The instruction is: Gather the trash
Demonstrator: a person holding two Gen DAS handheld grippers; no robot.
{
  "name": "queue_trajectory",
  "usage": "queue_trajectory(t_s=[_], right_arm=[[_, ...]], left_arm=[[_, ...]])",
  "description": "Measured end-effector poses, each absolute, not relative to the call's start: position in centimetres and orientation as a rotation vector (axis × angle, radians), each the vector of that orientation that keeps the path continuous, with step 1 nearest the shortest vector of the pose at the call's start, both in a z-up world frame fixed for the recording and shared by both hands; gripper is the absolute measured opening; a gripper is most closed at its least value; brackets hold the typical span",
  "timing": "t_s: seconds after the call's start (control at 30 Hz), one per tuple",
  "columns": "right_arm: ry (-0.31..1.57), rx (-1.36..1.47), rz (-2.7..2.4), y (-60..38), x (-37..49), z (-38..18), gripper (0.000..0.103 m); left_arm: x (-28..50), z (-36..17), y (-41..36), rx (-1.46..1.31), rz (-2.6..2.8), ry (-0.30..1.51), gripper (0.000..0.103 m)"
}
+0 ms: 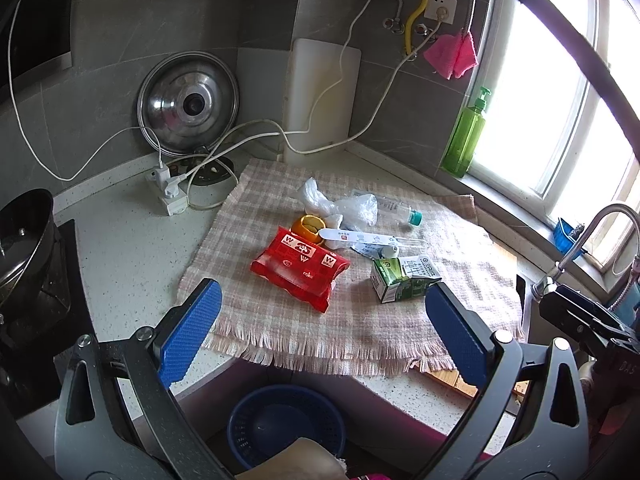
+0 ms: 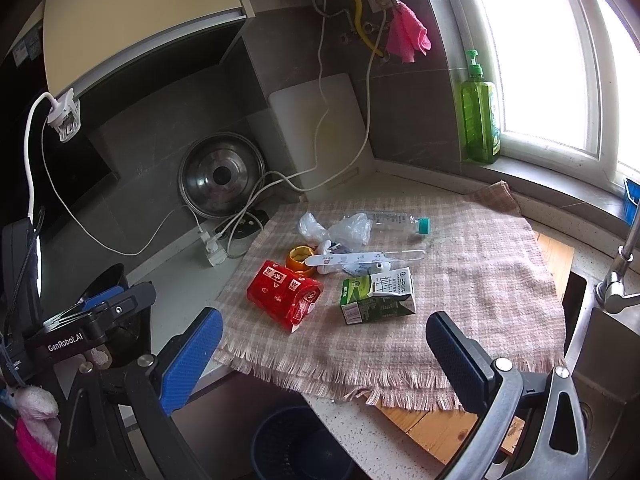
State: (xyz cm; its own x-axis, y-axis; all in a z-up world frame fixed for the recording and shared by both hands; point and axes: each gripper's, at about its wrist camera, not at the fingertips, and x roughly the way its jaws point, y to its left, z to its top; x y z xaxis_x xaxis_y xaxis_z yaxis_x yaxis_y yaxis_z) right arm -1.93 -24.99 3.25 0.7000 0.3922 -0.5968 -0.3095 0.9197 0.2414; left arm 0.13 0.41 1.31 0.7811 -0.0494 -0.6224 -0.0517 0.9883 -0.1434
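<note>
Red glossy snack pouch (image 1: 300,270), boxy green carton (image 1: 404,278), clear bottle (image 1: 394,210) on fringed plaid cloth (image 1: 280,328); both tongs (image 1: 322,330) (image 2: 324,358) apart, empty.

Steel pot lid (image 1: 188,104) leans on the grey tile wall, white cutting board (image 1: 320,96) propped upright just beside it. In front of the lid a power strip (image 1: 168,196) sits on the speckled bench (image 1: 128,248) with white cords running up to the wall socket (image 1: 440,10). Pink rag (image 1: 452,56) hangs near that socket. Green soap bottle (image 2: 480,116) stands on the windowsill. Faucet (image 2: 620,276) arches over the sink at the right.
</note>
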Motion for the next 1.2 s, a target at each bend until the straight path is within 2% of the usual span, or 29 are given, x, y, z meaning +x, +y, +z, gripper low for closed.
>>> queue_trajectory(t_s=[1.2], right_arm=[[0.741,0.126,0.373,-25.1,-0.8,1.7,0.103]], left_arm=[[-0.8,-0.2,0.4,-0.188,0.002,0.684,0.103]])
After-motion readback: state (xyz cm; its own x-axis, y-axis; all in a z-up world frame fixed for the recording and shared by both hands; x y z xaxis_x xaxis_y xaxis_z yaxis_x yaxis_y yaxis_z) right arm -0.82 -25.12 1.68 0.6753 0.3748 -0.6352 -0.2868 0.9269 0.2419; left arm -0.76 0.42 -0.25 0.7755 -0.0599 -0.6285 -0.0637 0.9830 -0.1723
